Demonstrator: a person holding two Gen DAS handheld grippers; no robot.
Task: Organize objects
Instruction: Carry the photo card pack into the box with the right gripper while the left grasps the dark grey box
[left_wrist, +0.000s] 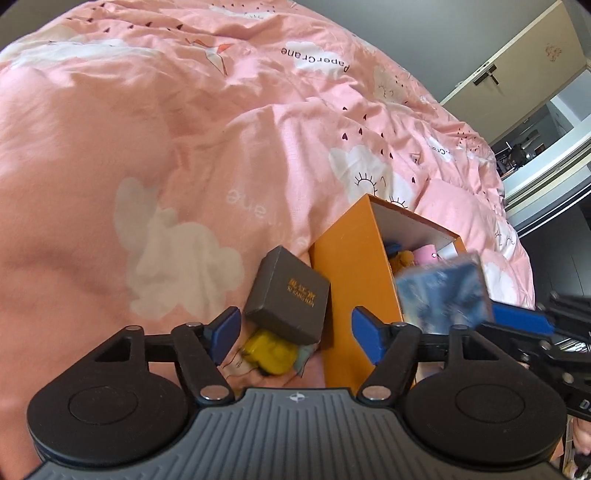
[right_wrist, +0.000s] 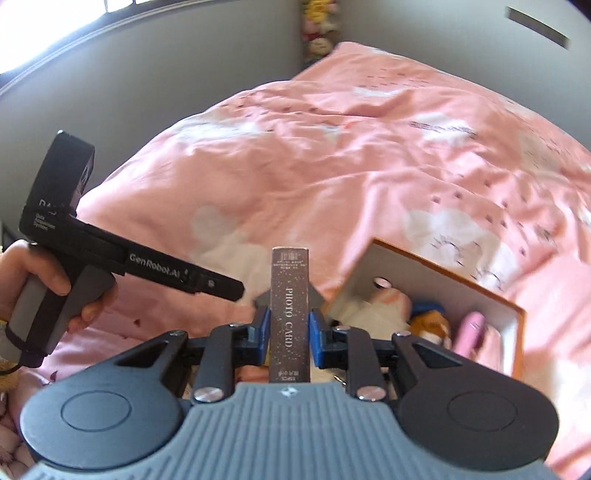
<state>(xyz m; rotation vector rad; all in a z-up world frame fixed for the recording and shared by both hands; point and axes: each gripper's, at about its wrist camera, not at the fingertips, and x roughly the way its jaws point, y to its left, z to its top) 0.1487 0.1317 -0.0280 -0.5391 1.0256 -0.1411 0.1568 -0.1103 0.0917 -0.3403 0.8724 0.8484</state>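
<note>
Right tongs (right_wrist: 287, 328) clenched on photo card box (right_wrist: 290, 314), held upright above bed (right_wrist: 332, 166), just left of orange box (right_wrist: 517, 332). Left tongs (left_wrist: 293, 334) released, over grey box (left_wrist: 288, 295). Card box likely light, stiff, smooth-sided; pinch across narrow faces mid-length.

Small box (left_wrist: 288, 295) left of open box (left_wrist: 354, 280), toys (right_wrist: 430, 323) inside, both on bed (left_wrist: 184, 147).
</note>
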